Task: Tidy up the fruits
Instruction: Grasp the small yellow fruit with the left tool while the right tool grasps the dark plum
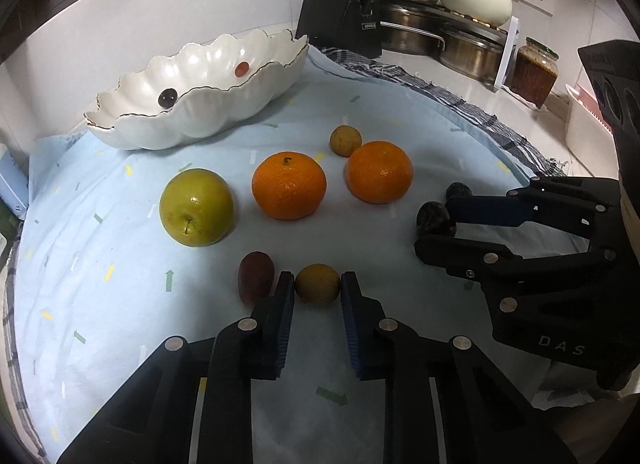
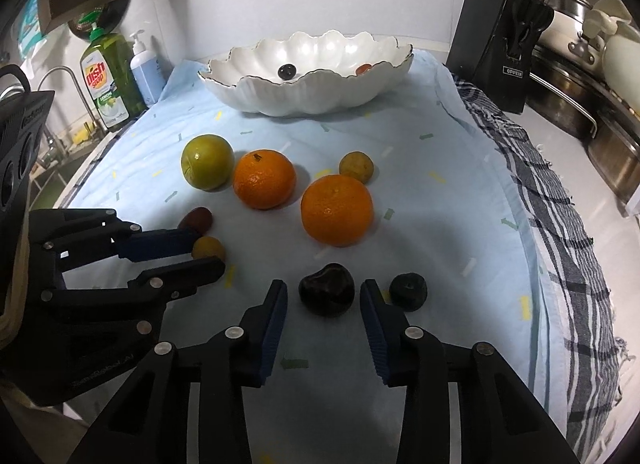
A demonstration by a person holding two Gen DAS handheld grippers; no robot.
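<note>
A white scalloped bowl [image 1: 208, 104] at the back of the blue cloth holds a dark cherry [image 1: 167, 97] and a red one [image 1: 242, 69]. On the cloth lie a green apple [image 1: 197, 211], two oranges [image 1: 289, 185] [image 1: 379, 172], a small yellow-brown fruit [image 1: 345, 139] and a dark red date [image 1: 254, 275]. My left gripper [image 1: 318, 288] is open, its pads either side of a small yellow-brown fruit [image 1: 318, 283]. My right gripper [image 2: 324, 296] is open around a dark plum [image 2: 327, 289]; another dark fruit [image 2: 408, 290] lies to its right.
A black knife block [image 1: 348, 4], steel pots [image 1: 432, 28], a cream pot and a sauce jar [image 1: 534, 70] stand at the back right. Dish soap [image 2: 108, 80] and a pump bottle [image 2: 145, 70] stand by the sink at the left. A checked cloth [image 2: 560, 200] borders the blue one.
</note>
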